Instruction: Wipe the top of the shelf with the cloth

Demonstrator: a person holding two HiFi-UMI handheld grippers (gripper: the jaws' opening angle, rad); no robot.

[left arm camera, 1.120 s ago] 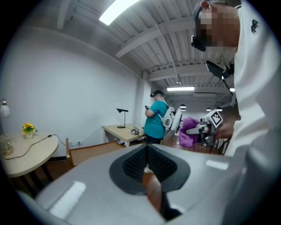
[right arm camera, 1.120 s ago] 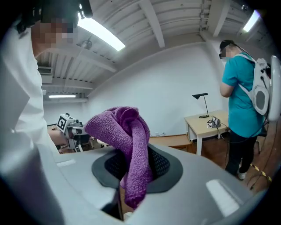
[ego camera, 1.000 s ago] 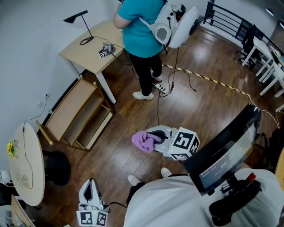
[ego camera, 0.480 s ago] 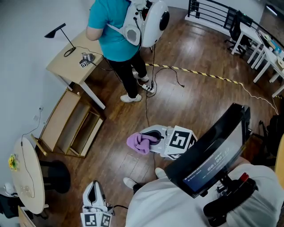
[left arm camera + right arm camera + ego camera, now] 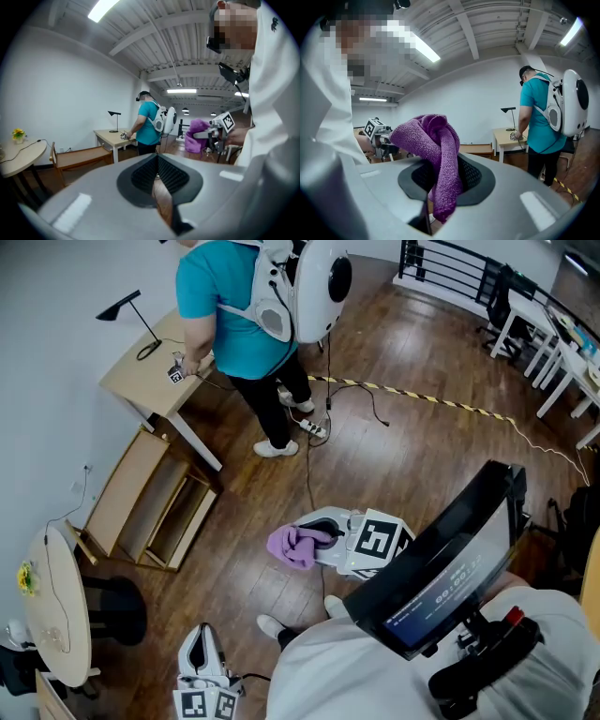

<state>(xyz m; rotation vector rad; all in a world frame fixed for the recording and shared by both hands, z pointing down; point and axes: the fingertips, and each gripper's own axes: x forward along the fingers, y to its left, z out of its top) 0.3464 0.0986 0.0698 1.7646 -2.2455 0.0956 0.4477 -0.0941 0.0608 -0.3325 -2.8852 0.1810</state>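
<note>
A purple cloth (image 5: 292,545) hangs bunched from my right gripper (image 5: 309,540), whose jaws are shut on it above the wooden floor. In the right gripper view the cloth (image 5: 436,145) drapes over the right gripper (image 5: 439,187). The low wooden shelf (image 5: 141,493) stands against the left wall, well away from both grippers. It also shows in the left gripper view as the shelf (image 5: 79,157) and, far off, in the right gripper view as the shelf (image 5: 476,149). My left gripper (image 5: 194,641) hangs low near my legs. In its own view the left gripper (image 5: 157,177) is shut on nothing.
A person in a teal shirt (image 5: 234,315) with a white backpack stands at a wooden desk (image 5: 141,371) just beyond the shelf. A round table (image 5: 56,587) and a black chair (image 5: 117,594) are at the left. Cables and a striped tape (image 5: 441,404) lie on the floor.
The head view has shifted a little, so the shelf sits further left. The person at the desk has turned and reached to the desktop. Both grippers have held their places.
</note>
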